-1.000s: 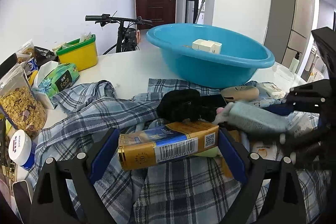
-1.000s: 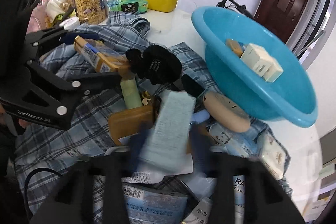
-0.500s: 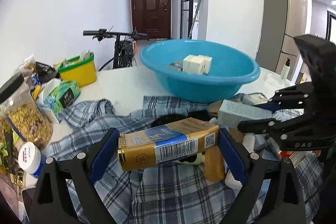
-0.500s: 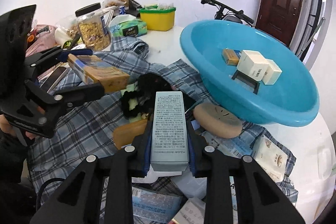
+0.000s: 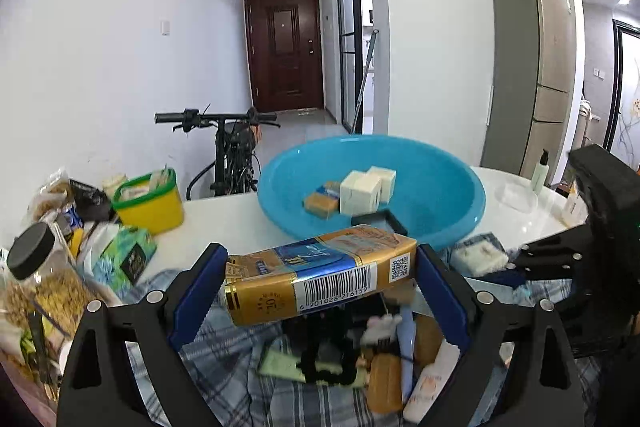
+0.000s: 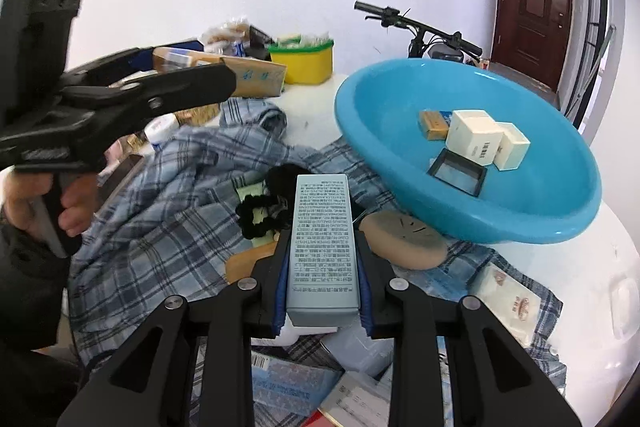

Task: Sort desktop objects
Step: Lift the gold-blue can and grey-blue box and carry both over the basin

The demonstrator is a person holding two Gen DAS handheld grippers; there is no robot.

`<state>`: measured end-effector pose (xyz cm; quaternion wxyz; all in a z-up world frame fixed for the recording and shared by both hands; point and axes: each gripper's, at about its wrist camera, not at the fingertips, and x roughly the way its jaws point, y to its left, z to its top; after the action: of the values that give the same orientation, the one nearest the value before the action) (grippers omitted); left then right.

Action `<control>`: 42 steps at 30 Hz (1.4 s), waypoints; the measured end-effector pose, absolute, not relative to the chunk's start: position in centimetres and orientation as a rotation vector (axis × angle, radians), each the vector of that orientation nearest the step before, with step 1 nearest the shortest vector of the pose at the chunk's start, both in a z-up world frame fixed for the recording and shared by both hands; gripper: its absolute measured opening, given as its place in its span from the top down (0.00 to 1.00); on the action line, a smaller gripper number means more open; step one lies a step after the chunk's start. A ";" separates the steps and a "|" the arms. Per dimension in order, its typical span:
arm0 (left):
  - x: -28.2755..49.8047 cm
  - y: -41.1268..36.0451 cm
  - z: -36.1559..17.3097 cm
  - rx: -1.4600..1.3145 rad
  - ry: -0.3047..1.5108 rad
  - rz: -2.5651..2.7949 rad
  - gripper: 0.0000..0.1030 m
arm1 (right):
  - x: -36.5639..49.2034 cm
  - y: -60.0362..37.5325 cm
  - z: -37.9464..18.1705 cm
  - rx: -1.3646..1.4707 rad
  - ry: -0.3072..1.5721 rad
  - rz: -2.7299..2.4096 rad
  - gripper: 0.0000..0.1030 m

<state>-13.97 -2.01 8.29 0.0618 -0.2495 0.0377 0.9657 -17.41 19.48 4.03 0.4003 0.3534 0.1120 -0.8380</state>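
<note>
Gold carton (image 5: 320, 273): stiff card, likely light, glossy; left gripper (image 5: 320, 291) clamped end to end, aloft before blue basin (image 5: 472, 203). Grey box (image 6: 323, 247): rigid, pinched by long sides in right gripper (image 6: 323, 303), above plaid cloth (image 6: 160, 227)

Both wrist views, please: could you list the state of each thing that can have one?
Left tongs: shut on the gold and blue carton, held crosswise, lifted.
Gold and blue carton: gripped, clear of the cloth.
Right tongs: shut on the pale grey box.
Pale grey box: gripped lengthwise, lifted.
Blue basin: upright, holding small boxes.
Plaid cloth: crumpled on the table.
Granola jar: lid on.
</note>
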 end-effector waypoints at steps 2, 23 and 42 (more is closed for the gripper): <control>-14.6 -1.9 8.6 -0.752 0.109 2.921 0.08 | -17.6 20.7 4.8 0.872 0.234 -2.133 0.74; -23.7 2.4 8.0 -0.775 0.092 2.851 0.08 | -20.4 25.6 6.2 0.779 0.011 -2.340 0.74; -25.1 2.3 6.9 -0.814 0.090 2.812 0.08 | -22.7 25.3 9.5 0.729 0.028 -2.463 0.74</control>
<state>-25.13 2.35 6.88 0.1059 -0.2763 0.0307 0.9547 -22.71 25.32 9.54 0.2826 0.2722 0.0104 -0.9197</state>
